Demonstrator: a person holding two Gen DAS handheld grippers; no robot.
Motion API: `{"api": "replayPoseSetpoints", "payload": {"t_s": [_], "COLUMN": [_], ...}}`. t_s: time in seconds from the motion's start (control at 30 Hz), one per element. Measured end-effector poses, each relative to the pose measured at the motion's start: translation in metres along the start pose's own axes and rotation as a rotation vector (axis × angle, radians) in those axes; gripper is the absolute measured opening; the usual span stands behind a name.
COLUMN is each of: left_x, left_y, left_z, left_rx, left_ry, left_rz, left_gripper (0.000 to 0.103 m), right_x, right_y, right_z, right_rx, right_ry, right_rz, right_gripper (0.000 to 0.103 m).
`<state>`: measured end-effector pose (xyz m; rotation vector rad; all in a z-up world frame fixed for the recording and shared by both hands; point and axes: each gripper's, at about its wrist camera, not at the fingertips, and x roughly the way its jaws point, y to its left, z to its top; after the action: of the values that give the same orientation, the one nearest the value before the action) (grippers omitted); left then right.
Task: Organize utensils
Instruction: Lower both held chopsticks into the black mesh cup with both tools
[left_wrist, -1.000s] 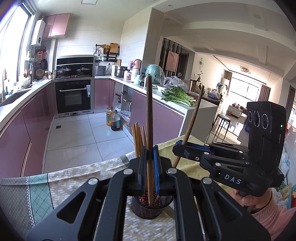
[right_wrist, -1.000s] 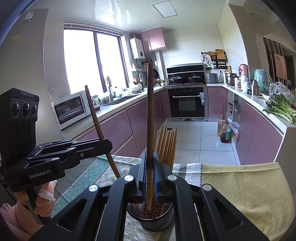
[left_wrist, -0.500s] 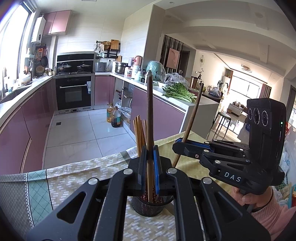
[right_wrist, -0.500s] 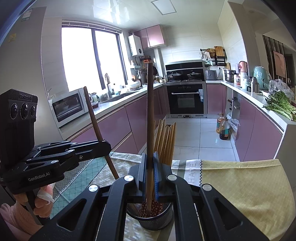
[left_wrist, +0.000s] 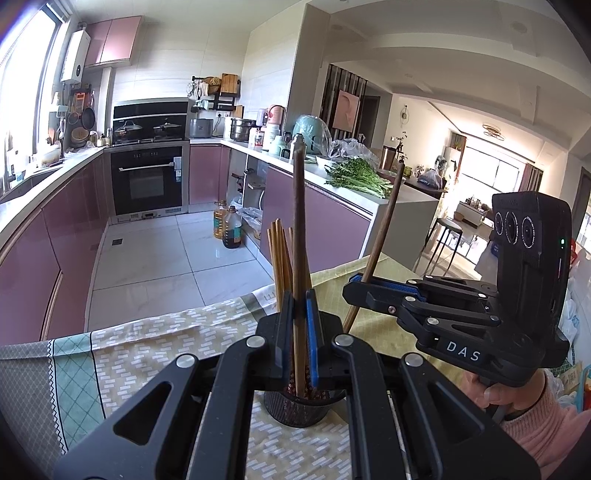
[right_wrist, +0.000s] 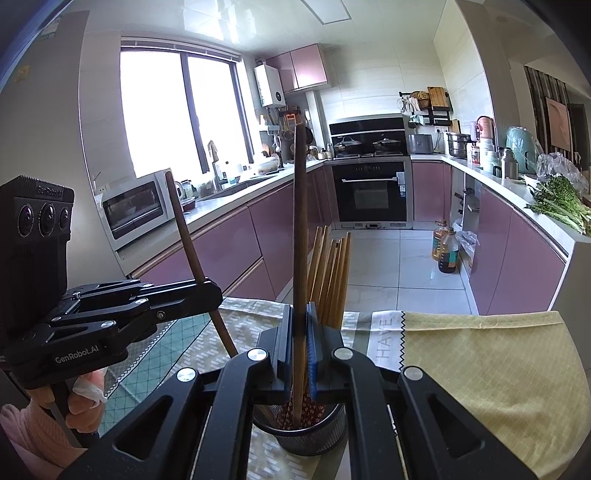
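Observation:
My left gripper (left_wrist: 299, 306) is shut on a dark brown chopstick (left_wrist: 298, 221) that stands upright, its lower end inside a black mesh holder (left_wrist: 299, 410). My right gripper (right_wrist: 299, 317) is shut on a second dark chopstick (right_wrist: 300, 221), which also reaches down into the holder (right_wrist: 306, 432). Several lighter wooden chopsticks (right_wrist: 332, 273) lean in the holder behind it. Each view shows the other gripper from the side: the right gripper (left_wrist: 354, 288) with its slanted stick (left_wrist: 384, 229), the left gripper (right_wrist: 210, 295) with its own stick (right_wrist: 184, 229).
The holder stands on a table under a patterned cloth (left_wrist: 147, 350) with a yellow section (right_wrist: 480, 369). Hands in pink sleeves (left_wrist: 509, 391) hold the handles. Beyond the table edge lie a tiled floor, pink cabinets, oil bottles (left_wrist: 231, 229) and greens (right_wrist: 561, 206) on the counter.

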<state>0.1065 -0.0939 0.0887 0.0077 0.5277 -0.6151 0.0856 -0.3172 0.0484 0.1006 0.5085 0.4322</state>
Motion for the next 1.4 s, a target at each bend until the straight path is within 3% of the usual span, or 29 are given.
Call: {"api": "replayPoseSetpoints", "payload": {"t_s": [1.4], "left_x": [0.025], "left_y": [-0.001], "left_z": [-0.012], "left_rx": [0.017], "left_ry": [0.056], "left_rz": [0.017], "left_gripper": [0.008], "right_x": [0.029], "right_y": [-0.007], "right_z": [-0.009], "right_rx": [0.01], "right_ry": [0.067], "right_rz": [0.004], "right_gripper": [0.006]}}
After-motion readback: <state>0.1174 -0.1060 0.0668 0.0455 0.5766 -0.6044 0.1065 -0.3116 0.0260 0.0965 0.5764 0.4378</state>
